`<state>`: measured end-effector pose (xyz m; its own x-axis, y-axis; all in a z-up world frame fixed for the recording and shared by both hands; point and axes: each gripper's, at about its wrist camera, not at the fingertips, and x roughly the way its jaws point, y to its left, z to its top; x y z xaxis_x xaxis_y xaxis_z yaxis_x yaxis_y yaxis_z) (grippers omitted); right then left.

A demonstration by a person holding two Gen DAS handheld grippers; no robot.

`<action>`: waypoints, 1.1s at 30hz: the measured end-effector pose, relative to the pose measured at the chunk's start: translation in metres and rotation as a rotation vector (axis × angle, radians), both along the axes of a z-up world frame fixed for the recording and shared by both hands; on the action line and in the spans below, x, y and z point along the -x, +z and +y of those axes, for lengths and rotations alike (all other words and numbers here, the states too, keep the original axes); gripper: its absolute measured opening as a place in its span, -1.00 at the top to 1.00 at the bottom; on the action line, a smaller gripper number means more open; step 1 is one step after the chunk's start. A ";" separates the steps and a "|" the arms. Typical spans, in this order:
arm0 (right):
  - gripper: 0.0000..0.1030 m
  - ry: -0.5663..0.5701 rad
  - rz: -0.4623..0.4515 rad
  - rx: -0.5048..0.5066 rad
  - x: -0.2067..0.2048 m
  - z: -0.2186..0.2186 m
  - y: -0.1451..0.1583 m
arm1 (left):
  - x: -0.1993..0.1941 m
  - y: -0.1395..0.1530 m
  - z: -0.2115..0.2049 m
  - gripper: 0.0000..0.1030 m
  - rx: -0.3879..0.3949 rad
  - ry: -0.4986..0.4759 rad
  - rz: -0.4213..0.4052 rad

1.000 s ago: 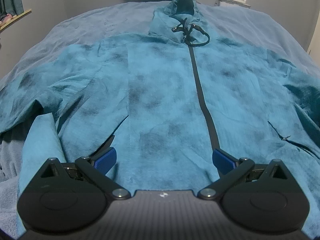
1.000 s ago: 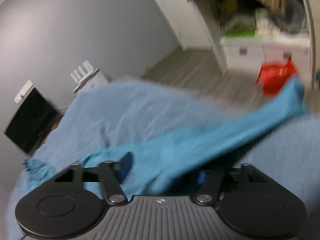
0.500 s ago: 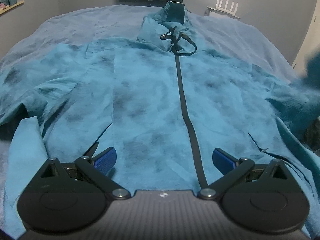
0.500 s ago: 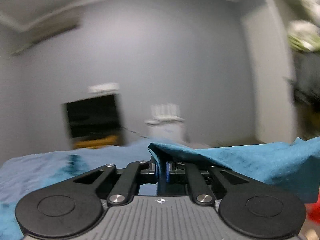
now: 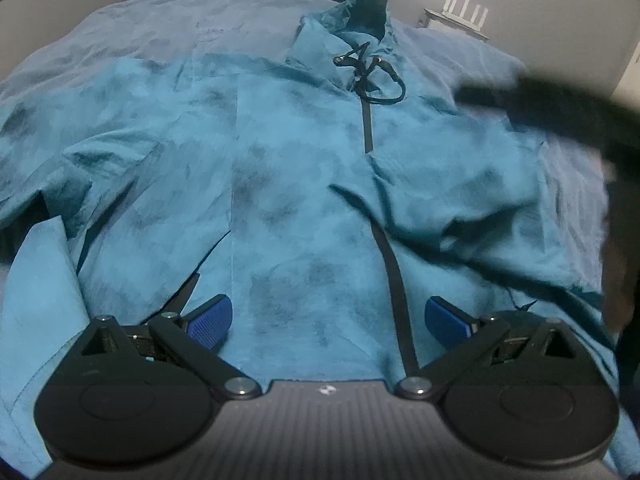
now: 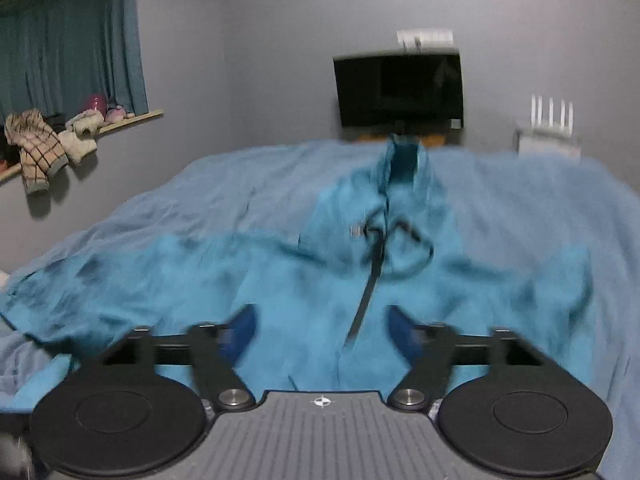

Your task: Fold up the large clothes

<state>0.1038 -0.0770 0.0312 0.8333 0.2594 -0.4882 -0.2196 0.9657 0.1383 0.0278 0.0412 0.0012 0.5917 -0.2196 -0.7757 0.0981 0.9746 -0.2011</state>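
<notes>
1. A teal jacket (image 5: 288,184) lies front-up across the middle of the bed (image 5: 132,20), its collar toward the far edge and its hem at the near edge.
2. Its right sleeve (image 5: 472,200) is folded inward over the chest and covers part of the black zipper (image 5: 394,280).
3. The left hand-held gripper (image 5: 328,318) hovers over the hem with its fingers spread wide, holding nothing.
4. The right hand-held gripper (image 6: 322,326) is also spread apart and empty, just above the jacket's front; this view is blurred.
5. A dark screen (image 6: 400,88) stands beyond the bed's far edge.
</notes>
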 end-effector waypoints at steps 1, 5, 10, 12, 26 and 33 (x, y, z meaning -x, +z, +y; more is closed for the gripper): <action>-0.69 -0.013 0.023 -0.035 0.004 -0.013 -0.005 | -0.002 0.004 0.001 -1.00 0.003 -0.013 -0.005; -0.83 -0.153 0.093 -0.142 0.013 -0.081 -0.022 | -0.022 0.034 -0.008 -1.00 -0.024 -0.100 -0.090; -1.00 -0.373 0.077 -0.077 0.033 -0.142 -0.045 | -0.059 0.050 -0.054 -1.00 -0.066 -0.271 -0.160; -1.00 -0.462 0.084 -0.085 0.031 -0.157 -0.060 | -0.074 0.042 -0.088 -1.00 -0.099 -0.373 -0.147; -1.00 -0.501 0.102 -0.204 0.038 -0.204 -0.063 | -0.097 0.021 -0.071 0.89 -0.108 -0.247 -0.197; -1.00 -0.378 0.118 0.010 0.027 -0.172 -0.054 | -0.144 0.040 0.066 0.91 0.154 0.168 -0.115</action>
